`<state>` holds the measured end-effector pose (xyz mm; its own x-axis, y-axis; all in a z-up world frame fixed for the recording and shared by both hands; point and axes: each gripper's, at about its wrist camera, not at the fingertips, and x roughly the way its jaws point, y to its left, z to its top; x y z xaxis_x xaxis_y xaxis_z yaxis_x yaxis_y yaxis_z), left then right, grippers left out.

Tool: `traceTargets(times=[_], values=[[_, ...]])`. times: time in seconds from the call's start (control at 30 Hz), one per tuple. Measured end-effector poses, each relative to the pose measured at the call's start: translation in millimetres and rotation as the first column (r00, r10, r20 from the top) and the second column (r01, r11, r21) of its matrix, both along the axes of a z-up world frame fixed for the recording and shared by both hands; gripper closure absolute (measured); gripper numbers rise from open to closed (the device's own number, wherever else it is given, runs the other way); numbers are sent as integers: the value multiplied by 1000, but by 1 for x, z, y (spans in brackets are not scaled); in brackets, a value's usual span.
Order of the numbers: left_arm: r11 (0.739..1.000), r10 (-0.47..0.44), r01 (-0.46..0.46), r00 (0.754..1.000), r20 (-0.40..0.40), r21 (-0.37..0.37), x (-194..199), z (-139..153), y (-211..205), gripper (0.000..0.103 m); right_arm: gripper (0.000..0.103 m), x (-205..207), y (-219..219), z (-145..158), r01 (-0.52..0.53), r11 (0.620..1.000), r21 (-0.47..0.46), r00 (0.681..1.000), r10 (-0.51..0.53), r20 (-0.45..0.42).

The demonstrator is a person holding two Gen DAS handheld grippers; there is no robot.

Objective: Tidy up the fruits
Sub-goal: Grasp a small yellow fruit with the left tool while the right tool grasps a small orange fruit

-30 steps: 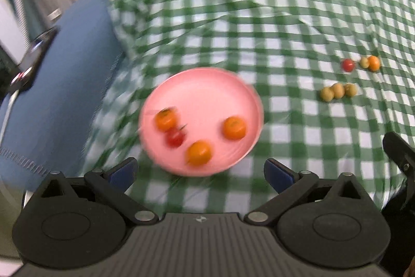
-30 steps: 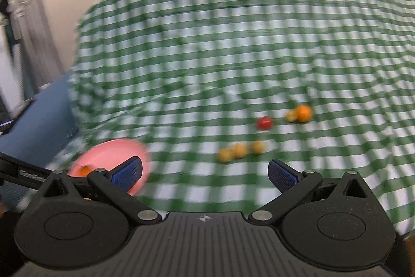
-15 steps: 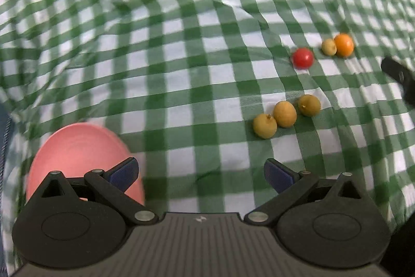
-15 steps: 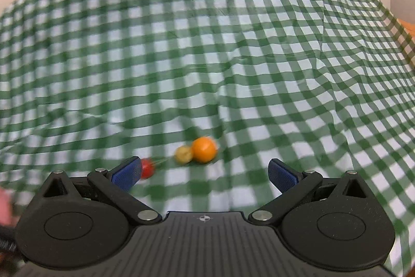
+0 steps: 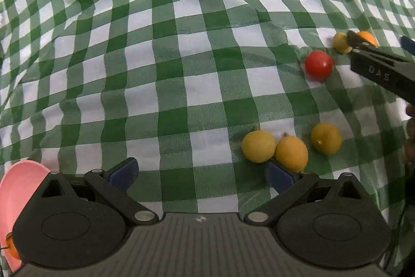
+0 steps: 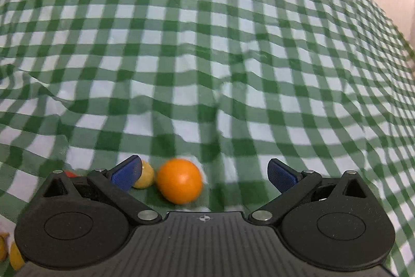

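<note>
The left gripper [image 5: 201,173] hovers with its blue-padded fingers spread wide above a rumpled green-and-white checked tablecloth [image 5: 155,56], its right fingertip just under two touching yellow fruits [image 5: 275,149], with a third yellow fruit [image 5: 326,138] close by to their right. Farther back, a red tomato [image 5: 318,65] sits near a small yellow fruit [image 5: 341,42] and an orange fruit [image 5: 367,37], partly hidden behind the right gripper's black finger [image 5: 381,69]. A pink plate [image 5: 15,183] edges in at lower left.

Each tool [image 5: 201,173] [image 6: 203,173] is matte black with ribbed centre, round pivot discs, silver screws and blue fingertips [image 6: 127,171]
</note>
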<state>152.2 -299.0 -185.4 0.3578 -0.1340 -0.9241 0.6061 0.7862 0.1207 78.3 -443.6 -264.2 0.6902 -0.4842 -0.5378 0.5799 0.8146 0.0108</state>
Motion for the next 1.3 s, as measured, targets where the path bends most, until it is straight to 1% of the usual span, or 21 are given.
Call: traceTargets(times=[0.07, 0.13, 0.2, 0.3, 0.37, 0.4, 0.43, 0.5, 0.57, 0.6, 0.73, 0.8, 0.83, 0.87, 0.9, 0.93, 1.0, 1.03, 1.13, 1.2, 1.3], values=[[999, -23, 23, 1000, -6, -26, 2, 2, 1, 0, 3, 0, 5, 0, -47, 999, 6, 999, 47, 4], [997, -47, 48, 999, 13, -63, 2, 5, 2, 0, 11, -5, 7, 1, -80, 997, 14, 997, 80, 7], [995, -59, 62, 998, 32, -83, 2, 8, 2, 0, 12, -10, 5, 4, -67, 997, 25, 998, 66, 11], [991, -69, 72, 997, 30, -109, 1, 10, 1, 0, 12, -20, -5, 5, -15, 998, 62, 1000, 14, 15], [990, -85, 88, 996, 29, -109, 0, 10, -2, 1, 15, -22, -8, 3, -7, 996, 84, 1000, 8, -6], [990, -92, 94, 995, 27, -102, 0, 8, -3, 2, 20, -19, -7, 0, -22, 996, 88, 999, 25, -29], [990, -102, 104, 995, 20, -98, 0, 7, -5, 6, 29, -15, -4, -4, -41, 996, 82, 997, 46, -59], [988, -114, 113, 994, 4, -101, -1, 6, -8, 11, 35, -12, 2, -6, -66, 997, 45, 996, 68, -56], [987, -116, 114, 993, -6, -112, -2, 5, -9, 20, 43, -8, 6, -5, -91, 995, 32, 995, 92, -47], [987, -117, 115, 993, -11, -116, -1, 4, -10, 20, 46, -6, 7, -5, -101, 994, 30, 994, 102, -50], [984, -123, 122, 992, -2, -127, -3, 4, -12, 23, 45, -6, 5, -5, -98, 994, 39, 994, 100, -42], [982, -133, 131, 991, -3, -132, -3, 4, -13, 27, 45, -6, 3, -5, -91, 995, 50, 995, 93, -39], [981, -136, 134, 991, -5, -137, -4, 4, -13, 36, 47, -7, 2, -5, -89, 994, 56, 995, 91, -36], [979, -143, 140, 990, -7, -147, -5, 5, -13, 52, 55, -8, 1, -5, -91, 994, 65, 995, 93, -33], [975, -153, 151, 988, -4, -165, -6, 7, -13, 67, 64, -7, -3, -5, -92, 993, 80, 995, 94, -32], [972, -159, 155, 987, -8, -179, -6, 8, -12, 74, 64, -8, -5, -4, -80, 992, 98, 996, 83, -29], [966, -155, 150, 988, -10, -209, -8, 13, -11, 75, 64, -16, -9, -1, -56, 988, 143, 998, 57, -7], [964, -161, 158, 987, 2, -214, -10, 16, -10, 75, 64, -19, -11, 0, -30, 988, 154, 1000, 31, -1], [968, -152, 153, 988, 19, -202, -18, 27, -6, 75, 64, -30, -19, 9, 46, 986, 161, 999, -50, 18], [970, -129, 131, 991, 24, -206, -25, 41, 4, 75, 64, -44, -20, 24, 92, 983, 157, 993, -101, 53], [973, -105, 112, 993, 48, -202, -45, 66, 27, 75, 64, -74, -9, 53, 111, 986, 121, 986, -124, 111]])
